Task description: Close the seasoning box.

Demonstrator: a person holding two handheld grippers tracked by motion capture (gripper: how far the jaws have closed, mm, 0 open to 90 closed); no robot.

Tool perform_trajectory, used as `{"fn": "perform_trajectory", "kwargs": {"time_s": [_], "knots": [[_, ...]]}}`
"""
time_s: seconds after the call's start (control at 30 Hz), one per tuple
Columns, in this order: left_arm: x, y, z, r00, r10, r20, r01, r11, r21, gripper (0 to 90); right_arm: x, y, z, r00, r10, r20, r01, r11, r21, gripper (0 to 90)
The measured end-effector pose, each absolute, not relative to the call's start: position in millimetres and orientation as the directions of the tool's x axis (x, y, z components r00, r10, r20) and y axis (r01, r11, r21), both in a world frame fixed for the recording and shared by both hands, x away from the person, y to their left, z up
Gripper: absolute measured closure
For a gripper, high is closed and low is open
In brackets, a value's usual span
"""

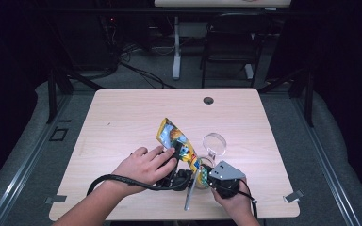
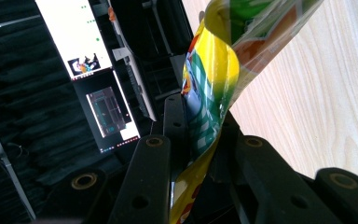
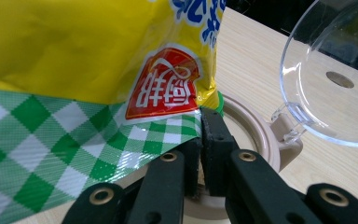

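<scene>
Pale wood bench [image 1: 122,117] in a dark room, chair [image 1: 231,37] at top of frame; yellow-green snack bag [image 1: 176,141] held at lower centre, both tongs clamped on it: left tongs [image 2: 200,140] mid-bag, right tongs [image 3: 198,154] at its checked edge; beige container [image 3: 261,140] with clear hinged lid [image 1: 215,143] just beside.

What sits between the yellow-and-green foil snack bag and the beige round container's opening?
Nothing visible. The clear hinged lid stands open behind the beige round container, and the yellow-and-green foil snack bag, pinched by both the left gripper and right gripper, hangs right over its rim.
</scene>
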State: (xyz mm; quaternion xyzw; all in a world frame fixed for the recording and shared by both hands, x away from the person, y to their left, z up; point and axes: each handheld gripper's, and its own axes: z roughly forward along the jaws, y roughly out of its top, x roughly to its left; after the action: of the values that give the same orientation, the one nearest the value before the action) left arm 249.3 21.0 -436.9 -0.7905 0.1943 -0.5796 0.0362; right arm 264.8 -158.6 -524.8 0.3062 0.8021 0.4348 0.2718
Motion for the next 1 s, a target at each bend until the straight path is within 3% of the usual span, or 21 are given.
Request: {"fn": "perform_trajectory", "kwargs": {"time_s": [1.0], "knots": [[248.8,17.6,-435.7,0.247,-0.354,0.902,-0.271,-0.919,-0.286,80.8,264.9,-158.6,-524.9,-0.665,0.728,-0.169,0.254,0.433,0.865,86.9]]}}
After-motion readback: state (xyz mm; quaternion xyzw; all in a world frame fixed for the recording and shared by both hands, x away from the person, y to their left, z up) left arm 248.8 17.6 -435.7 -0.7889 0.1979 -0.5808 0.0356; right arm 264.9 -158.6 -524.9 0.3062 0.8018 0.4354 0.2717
